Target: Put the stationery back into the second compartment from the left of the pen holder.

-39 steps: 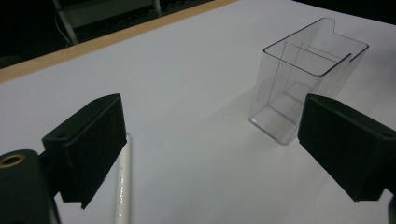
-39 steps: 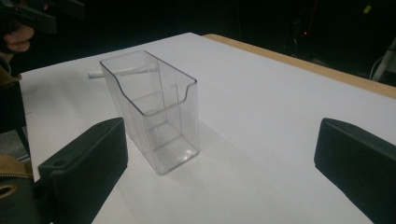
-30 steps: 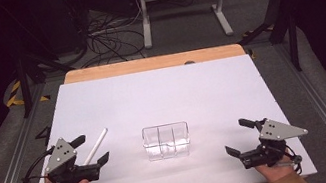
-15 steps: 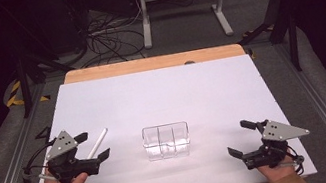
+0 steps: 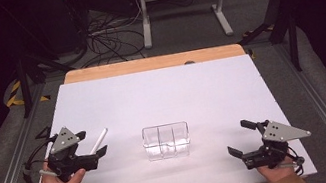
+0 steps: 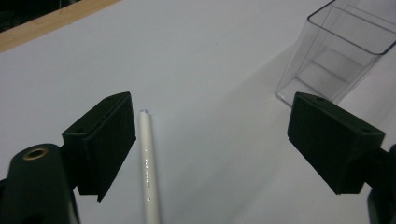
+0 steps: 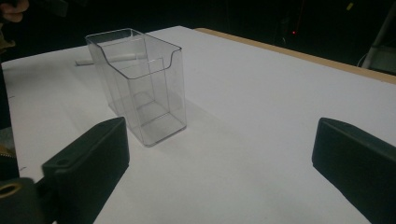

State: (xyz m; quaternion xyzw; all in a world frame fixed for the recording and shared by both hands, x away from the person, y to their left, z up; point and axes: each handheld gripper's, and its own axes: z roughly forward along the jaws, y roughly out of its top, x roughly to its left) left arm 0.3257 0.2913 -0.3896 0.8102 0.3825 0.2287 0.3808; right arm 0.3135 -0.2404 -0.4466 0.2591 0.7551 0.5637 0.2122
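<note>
Left gripper (image 6: 212,140) wide but just closing, over the pen (image 6: 147,163) — its print unreadable; right gripper (image 7: 219,158) wide, empty.

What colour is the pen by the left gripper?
White; the pen shows best in the left gripper view.

The high view looks forward and down over the whole table (image 5: 161,92). Each gripper view sits low and close between its own jaws — both share the clear container (image 6: 338,51), seen from opposite sides.

Pen (image 5: 98,141) left of clear holder (image 5: 166,141)
</note>
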